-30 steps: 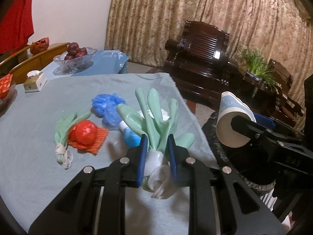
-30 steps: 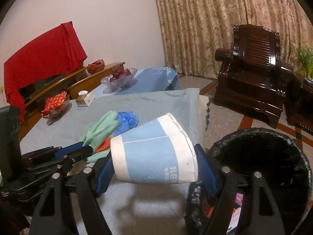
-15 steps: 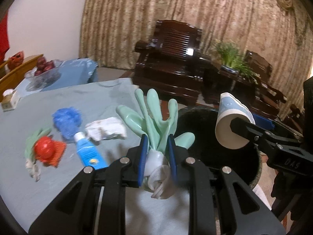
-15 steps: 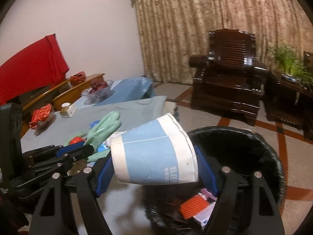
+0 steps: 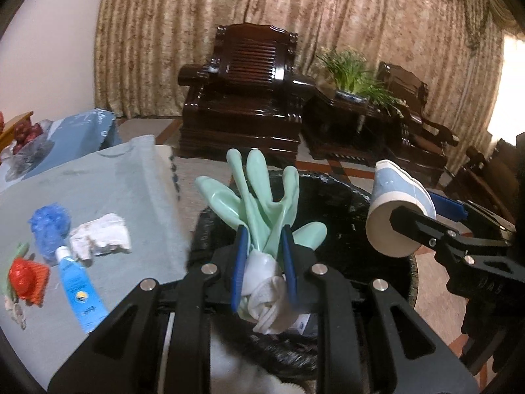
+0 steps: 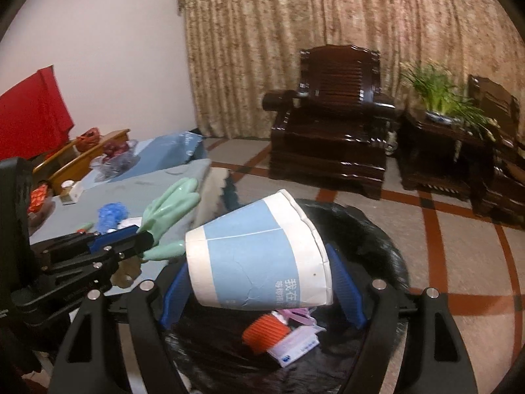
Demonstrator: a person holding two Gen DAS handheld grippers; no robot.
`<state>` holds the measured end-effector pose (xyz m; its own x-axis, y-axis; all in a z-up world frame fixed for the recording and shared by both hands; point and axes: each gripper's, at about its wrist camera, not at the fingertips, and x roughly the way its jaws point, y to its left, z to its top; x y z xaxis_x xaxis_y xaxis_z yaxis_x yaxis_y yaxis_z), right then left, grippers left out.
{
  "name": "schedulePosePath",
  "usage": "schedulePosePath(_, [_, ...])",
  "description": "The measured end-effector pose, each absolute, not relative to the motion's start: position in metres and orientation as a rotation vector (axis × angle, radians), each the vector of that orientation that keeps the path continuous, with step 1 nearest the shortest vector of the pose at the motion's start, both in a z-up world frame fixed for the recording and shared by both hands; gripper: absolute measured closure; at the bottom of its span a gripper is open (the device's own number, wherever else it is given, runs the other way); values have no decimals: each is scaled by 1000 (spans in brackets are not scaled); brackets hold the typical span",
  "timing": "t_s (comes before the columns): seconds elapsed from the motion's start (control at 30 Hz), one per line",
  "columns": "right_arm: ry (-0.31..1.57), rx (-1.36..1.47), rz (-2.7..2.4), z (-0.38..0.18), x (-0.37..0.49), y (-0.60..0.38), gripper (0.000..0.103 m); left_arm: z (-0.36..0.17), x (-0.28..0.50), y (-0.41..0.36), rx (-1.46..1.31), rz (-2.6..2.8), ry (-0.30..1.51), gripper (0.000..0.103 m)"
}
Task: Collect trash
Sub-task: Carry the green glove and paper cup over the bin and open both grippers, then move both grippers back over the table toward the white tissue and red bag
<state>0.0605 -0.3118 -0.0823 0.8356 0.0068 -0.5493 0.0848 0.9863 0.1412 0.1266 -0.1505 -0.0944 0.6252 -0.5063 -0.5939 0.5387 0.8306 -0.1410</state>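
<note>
In the left wrist view, the left gripper [image 5: 262, 256] is pinching a green rubber glove [image 5: 262, 203] at centre frame, over the black-lined bin [image 5: 344, 246]; releasing only once squarely above the opening looks wise

In the right wrist view, the right gripper [image 6: 259, 282] is clamping a blue paper cup [image 6: 259, 256] sideways at lower centre, above trash already lying in the bin; letting go here should drop it cleanly inside

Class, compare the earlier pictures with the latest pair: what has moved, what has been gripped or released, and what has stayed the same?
Both hand-held grippers swung from over the table to above the black bin. Nothing was gripped or released. The left hand-held gripper still clamps the green glove, and the right hand-held gripper still holds the paper cup. The trash left on the table lies as before.
</note>
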Motion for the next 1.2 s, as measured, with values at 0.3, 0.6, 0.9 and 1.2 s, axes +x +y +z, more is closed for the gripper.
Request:
schedulePosePath(0.3, [625,182,-122,-103,60,-343,28,-115,134,-188,89,-658,703,83])
schedulePosePath(0.6, [672,171,-158,-116,60,-350,22,-122,138,-193,87,-710,723,48])
schedulePosePath(0.9, [628,188,-173,-106,52,-342,6,-102,135,-157,75,-633,650,14])
schedulePosePath(1.2, [590,178,-75,-89,66,-301,6,-83,133,-80,19,-473,618,11])
